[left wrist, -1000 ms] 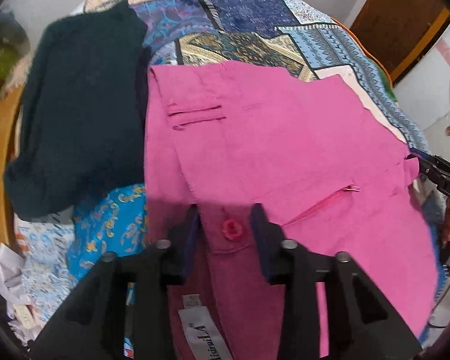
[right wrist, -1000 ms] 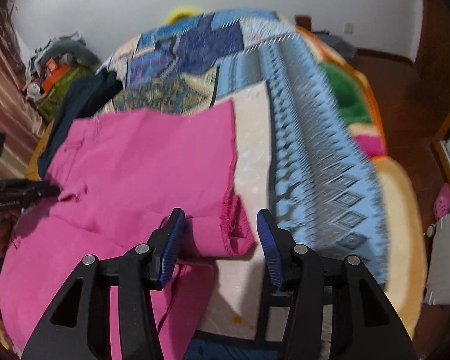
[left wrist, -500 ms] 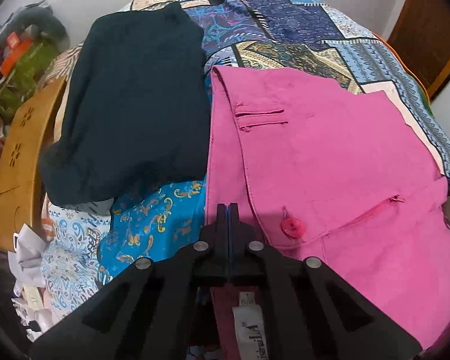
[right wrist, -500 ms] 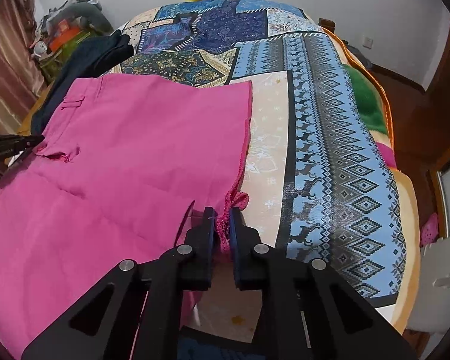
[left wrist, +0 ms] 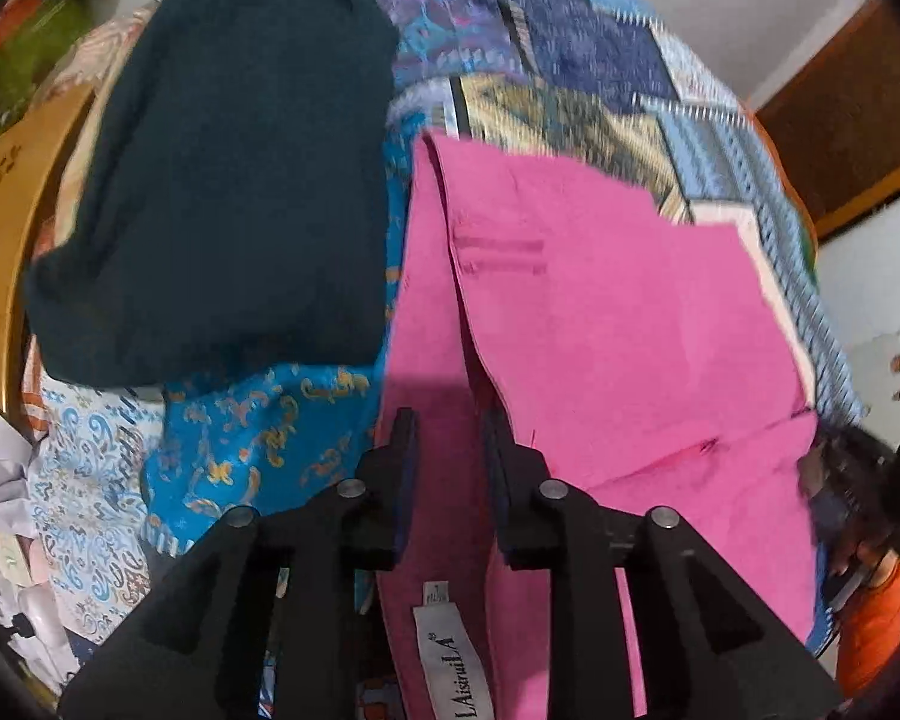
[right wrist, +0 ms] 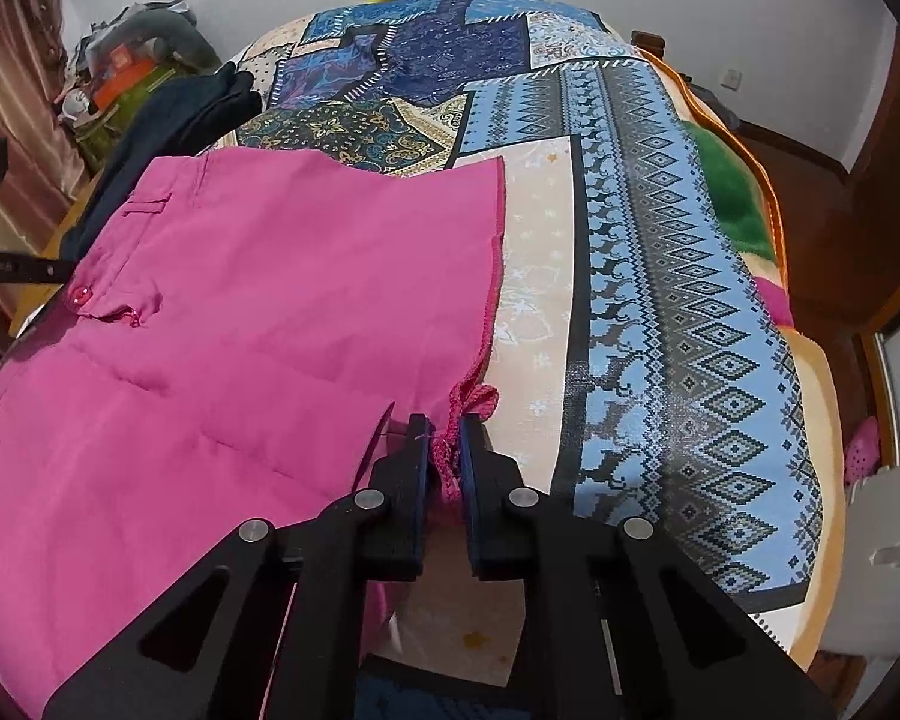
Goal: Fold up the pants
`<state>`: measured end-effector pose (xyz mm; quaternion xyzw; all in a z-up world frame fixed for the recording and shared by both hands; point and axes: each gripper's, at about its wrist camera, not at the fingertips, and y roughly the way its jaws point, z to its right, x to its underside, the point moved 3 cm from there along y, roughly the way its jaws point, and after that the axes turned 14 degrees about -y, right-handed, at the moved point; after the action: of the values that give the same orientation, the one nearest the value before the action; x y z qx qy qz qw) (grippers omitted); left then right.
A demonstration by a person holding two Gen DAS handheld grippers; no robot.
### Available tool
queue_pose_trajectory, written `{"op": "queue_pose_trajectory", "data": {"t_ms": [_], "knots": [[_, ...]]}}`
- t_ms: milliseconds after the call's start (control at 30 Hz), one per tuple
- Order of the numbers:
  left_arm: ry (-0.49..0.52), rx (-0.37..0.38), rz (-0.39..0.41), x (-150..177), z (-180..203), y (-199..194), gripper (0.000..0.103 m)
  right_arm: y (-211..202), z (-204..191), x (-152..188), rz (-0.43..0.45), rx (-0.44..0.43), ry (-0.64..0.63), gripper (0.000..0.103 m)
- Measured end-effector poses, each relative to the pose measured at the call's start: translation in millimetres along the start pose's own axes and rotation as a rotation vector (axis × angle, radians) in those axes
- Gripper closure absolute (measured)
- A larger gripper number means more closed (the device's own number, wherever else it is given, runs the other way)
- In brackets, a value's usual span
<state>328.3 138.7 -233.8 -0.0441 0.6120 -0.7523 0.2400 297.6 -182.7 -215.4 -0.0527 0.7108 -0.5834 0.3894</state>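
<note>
Pink pants (left wrist: 600, 330) lie flat on the patchwork bedspread (left wrist: 570, 60), waistband towards the left wrist camera. My left gripper (left wrist: 450, 438) hangs over the waistband. Its jaws are opening, with pink cloth showing in the gap, and the white label (left wrist: 450, 660) lies just below. In the right wrist view the pants (right wrist: 240, 312) fill the left half. My right gripper (right wrist: 444, 438) is shut on the frayed hem corner (right wrist: 471, 399) of the near leg. The left wrist picture is blurred.
A dark folded garment (left wrist: 222, 180) lies left of the pants, with a blue and gold cloth (left wrist: 258, 438) in front of it. A wooden bed frame (left wrist: 0, 210) runs along the left edge. The bedspread (right wrist: 660, 240) lies bare to the right of the pants.
My left jaws were apart around the button, shut beside it, and now stand apart again further left on the waistband. My right jaws closed on the hem corner and stayed shut.
</note>
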Motion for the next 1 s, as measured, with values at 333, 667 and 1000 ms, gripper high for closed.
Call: {"op": "queue_pose_trajectory", "data": {"t_ms": [333,667,1000], "knots": [[0.085,0.008,-0.068,8,25,19,0.053,0,1,2,0.008,-0.005,0.005,0.094],[0.054,-0.085,0.05,7,13,19,0.096,-3,-1,1,0.02,0.013,-0.005,0.094],[0.082,-0.159,0.105,27,-3,2,0.098,0,-5,-1,0.007,0.033,-0.048,0.095]]}}
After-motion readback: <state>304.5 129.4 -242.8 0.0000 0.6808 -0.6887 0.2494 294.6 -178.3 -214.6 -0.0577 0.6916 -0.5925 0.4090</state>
